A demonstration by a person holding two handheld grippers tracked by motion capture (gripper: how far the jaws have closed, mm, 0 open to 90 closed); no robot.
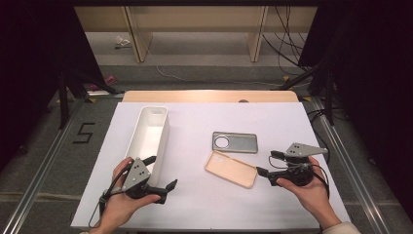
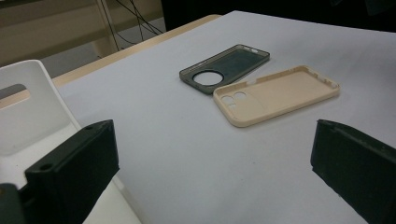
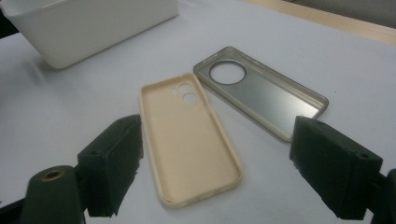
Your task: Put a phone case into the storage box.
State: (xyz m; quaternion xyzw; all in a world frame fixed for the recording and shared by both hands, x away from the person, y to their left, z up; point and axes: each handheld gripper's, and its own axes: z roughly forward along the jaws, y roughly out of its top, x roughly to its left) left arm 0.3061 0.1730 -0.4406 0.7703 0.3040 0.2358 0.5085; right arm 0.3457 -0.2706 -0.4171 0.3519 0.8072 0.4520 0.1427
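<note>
A beige phone case (image 1: 231,168) lies inner side up on the white table cover, and a grey translucent case (image 1: 234,142) with a round camera hole lies just behind it. My right gripper (image 1: 269,163) is open, just right of the beige case and pointing at it. In the right gripper view the beige case (image 3: 187,135) reaches between the spread jaws of that gripper (image 3: 224,172), with the grey case (image 3: 261,95) beyond. My left gripper (image 1: 161,172) is open beside the near end of a long white bin (image 1: 148,141). The left gripper view has both cases, beige (image 2: 275,95) and grey (image 2: 226,67), well ahead of its gripper (image 2: 212,177).
The white bin (image 2: 28,112) holds nothing that I can see and runs front to back on the table's left side. The white cover (image 1: 195,204) stretches bare between my hands. A wooden table edge (image 1: 209,96) shows at the back, with cables and stands on the floor beyond.
</note>
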